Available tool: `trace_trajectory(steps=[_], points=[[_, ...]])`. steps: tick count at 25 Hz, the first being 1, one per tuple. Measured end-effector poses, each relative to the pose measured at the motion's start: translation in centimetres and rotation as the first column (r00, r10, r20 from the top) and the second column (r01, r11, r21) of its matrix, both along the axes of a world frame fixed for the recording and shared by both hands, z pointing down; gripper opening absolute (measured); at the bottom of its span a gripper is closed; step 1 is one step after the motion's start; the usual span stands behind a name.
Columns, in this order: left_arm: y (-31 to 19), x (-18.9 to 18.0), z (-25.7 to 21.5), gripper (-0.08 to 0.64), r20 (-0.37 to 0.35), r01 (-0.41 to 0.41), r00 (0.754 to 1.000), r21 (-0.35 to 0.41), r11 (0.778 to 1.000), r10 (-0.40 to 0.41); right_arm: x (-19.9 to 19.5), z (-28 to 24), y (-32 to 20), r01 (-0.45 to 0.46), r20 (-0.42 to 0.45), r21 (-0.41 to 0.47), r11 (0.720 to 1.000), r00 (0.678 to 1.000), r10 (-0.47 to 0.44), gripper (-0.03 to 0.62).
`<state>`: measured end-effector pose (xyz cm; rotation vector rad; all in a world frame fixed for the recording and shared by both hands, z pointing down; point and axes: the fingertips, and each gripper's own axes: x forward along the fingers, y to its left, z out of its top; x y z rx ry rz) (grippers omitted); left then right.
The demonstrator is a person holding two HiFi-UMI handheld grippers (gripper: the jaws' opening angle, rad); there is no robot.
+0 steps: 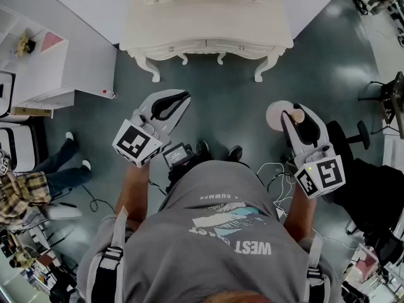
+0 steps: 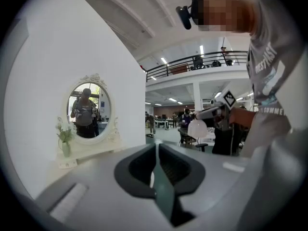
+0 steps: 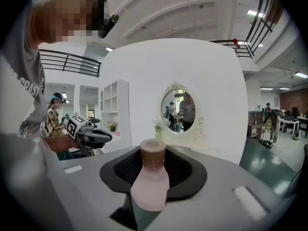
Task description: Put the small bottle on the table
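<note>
Both grippers hang short of the far white counter point(image 1: 208, 33). The right gripper point(image 1: 295, 115) has its fingers closed on the small bottle point(image 3: 150, 179); the left gripper point(image 1: 178, 100) has its fingers together, empty. Carry the bottle forward upright and seat its base before opening.

Small bottle point(image 3: 149, 189) is showing pale pink under a brown cap point(image 3: 153, 153), left gripper point(image 1: 178, 100) and right gripper point(image 1: 293, 120) are showing light grey with black linings and black-and-white checked cubes point(image 1: 136, 142), table point(image 1: 208, 24) is reading cream-white against teal-grey floor point(image 1: 233, 87).
</note>
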<state>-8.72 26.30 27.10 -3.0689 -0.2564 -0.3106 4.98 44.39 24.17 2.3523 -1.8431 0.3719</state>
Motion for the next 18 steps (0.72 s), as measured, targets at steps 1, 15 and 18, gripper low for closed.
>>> trace_trajectory(steps=[1,15,18], points=[[-0.1,0.0,0.1,0.020,-0.001,-0.001,1.000,-0.001,1.000,0.001,0.0,0.0,-0.2,0.000,0.000,-0.001,1.000,1.000,0.000,0.143],[-3.0,-0.8,0.5,0.020,-0.014,-0.015,1.000,-0.010,1.000,0.015,-1.1,0.0,-3.5,-0.002,0.019,0.010,1.000,1.000,0.001,0.143],[-3.7,-1.0,0.5,0.020,-0.019,-0.020,1.000,-0.009,1.000,0.020,-1.3,-0.2,-4.2,-0.005,0.019,0.019,1.000,1.000,0.005,0.143]])
